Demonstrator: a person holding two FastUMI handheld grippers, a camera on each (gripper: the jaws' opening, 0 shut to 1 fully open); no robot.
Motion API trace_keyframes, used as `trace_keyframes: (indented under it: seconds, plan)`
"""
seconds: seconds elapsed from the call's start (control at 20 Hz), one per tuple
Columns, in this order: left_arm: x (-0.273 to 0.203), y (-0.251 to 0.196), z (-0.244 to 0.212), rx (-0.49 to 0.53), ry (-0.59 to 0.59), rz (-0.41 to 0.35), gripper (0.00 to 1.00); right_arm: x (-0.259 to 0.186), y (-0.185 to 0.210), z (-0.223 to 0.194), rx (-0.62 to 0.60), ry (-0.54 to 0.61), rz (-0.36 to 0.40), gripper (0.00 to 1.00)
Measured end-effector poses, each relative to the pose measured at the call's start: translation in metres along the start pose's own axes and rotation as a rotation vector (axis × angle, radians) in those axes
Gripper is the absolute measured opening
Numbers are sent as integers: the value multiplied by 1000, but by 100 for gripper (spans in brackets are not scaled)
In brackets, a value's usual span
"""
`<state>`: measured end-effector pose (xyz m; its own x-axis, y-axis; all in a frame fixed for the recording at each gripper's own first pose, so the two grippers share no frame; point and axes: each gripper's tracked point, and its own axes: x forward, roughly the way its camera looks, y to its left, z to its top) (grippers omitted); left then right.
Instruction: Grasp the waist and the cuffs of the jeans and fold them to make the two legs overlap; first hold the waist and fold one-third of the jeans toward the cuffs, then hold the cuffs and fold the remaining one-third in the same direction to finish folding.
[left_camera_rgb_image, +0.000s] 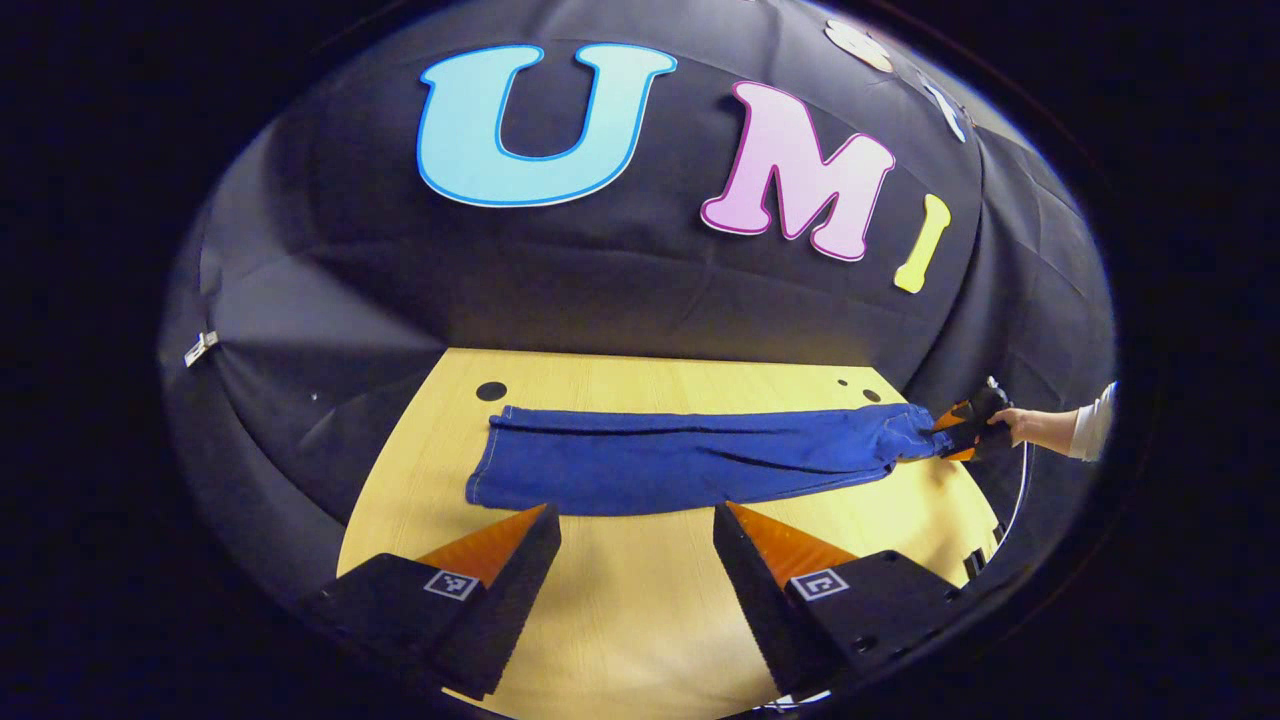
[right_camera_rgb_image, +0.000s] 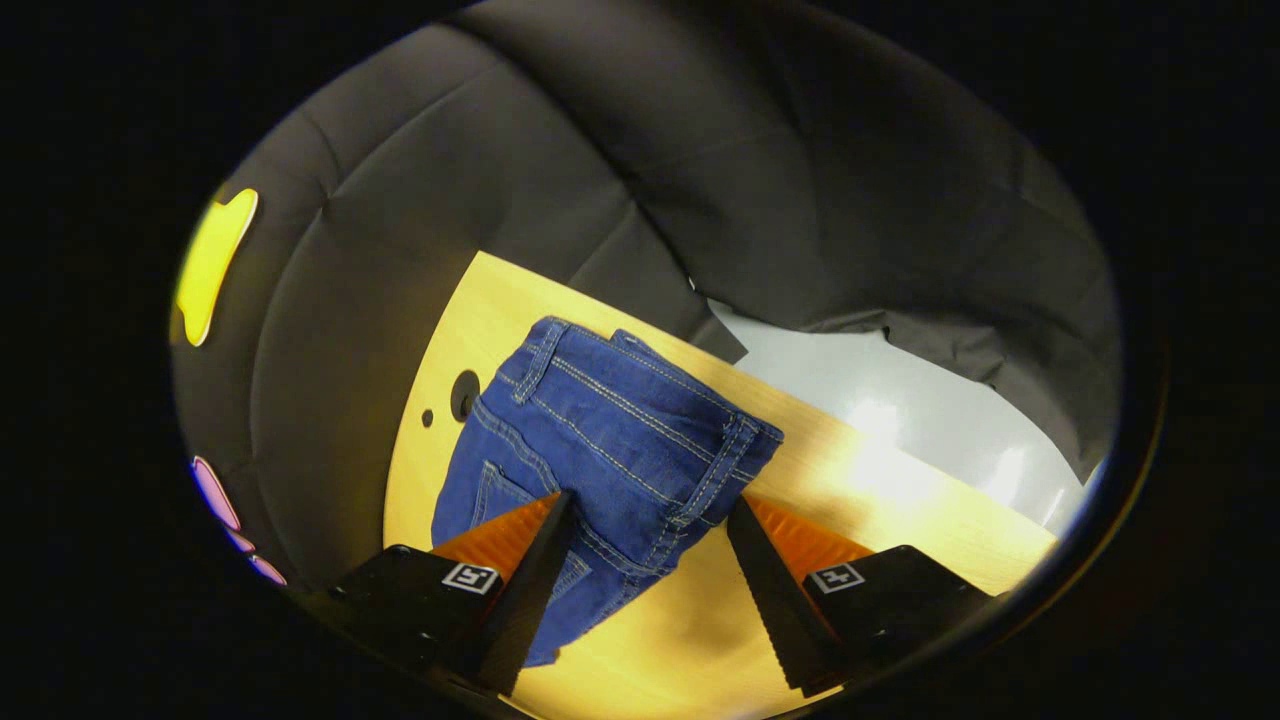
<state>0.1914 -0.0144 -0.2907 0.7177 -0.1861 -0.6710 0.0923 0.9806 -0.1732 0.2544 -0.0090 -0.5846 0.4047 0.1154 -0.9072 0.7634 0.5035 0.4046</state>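
On the yellow wooden surface (left_camera_rgb_image: 620, 600), the blue jeans (left_camera_rgb_image: 680, 455) lie flat and stretched lengthwise, legs overlapped, cuffs (left_camera_rgb_image: 490, 460) at one end and waist (right_camera_rgb_image: 640, 400) at the other; pale contrast stitching outlines seams, pocket and belt loops. The left gripper (left_camera_rgb_image: 635, 540) hovers just short of the legs, fingers spread. The right gripper (right_camera_rgb_image: 650, 530), held by a hand (left_camera_rgb_image: 1020, 425), stands spread at the waist, with denim between its fingers.

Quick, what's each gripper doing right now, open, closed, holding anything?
Left gripper: jaws open, empty, short of the jeans.
Right gripper: jaws open, straddling the waist, not clamped.
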Motion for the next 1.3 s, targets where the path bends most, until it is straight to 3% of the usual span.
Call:
trace_keyframes:
  seconds: [0.05, 0.1, 0.15, 0.25, 0.4, 0.5, 0.6, 0.8, 0.9, 0.95, 1.15, 1.25, 1.3]
  plan:
    - [-8, 4, -10, -17, 10, 22, 97, 5, -1, 3, 9, -28, 11, 96]
    - [-16, 8, -18, -28, 26, 46, 97, 11, -7, 6, 5, -49, 8, 91]
    - [-23, 12, -26, -33, 33, 66, 93, 15, -13, 6, 7, -66, 14, 74]
    - [-36, 16, -37, -43, 49, 94, 97, 17, -6, 9, -10, -86, 45, 44]
    - [-49, 21, -48, -59, 63, 119, 97, 9, 0, 20, -146, -171, 39, 9]
    - [-56, 22, -48, -58, 60, 131, 93, -4, 16, 23, -217, -238, 60, 10]
    - [-60, 20, -44, -45, 48, 129, 97, -27, 29, 26, -257, -283, 110, 10]
    - [-63, 18, -43, -28, 32, 116, 93, -123, 67, 36, -399, -377, 238, 9]
    - [-63, 16, -46, -42, 33, 108, 97, -178, 97, 22, -491, -423, 319, 9]
    - [-66, 16, -49, -51, 30, 106, 93, -206, 108, 7, -532, -434, 369, 9]
    - [-75, 19, -61, -83, 26, 98, 97, -292, 139, -95, -812, -434, 562, 9]
    - [-80, 28, -71, -93, 39, 113, 93, -312, 140, -158, -969, -392, 621, 9]
    - [-84, 30, -74, -108, 44, 120, 97, -311, 134, -188, -1016, -340, 636, 9]
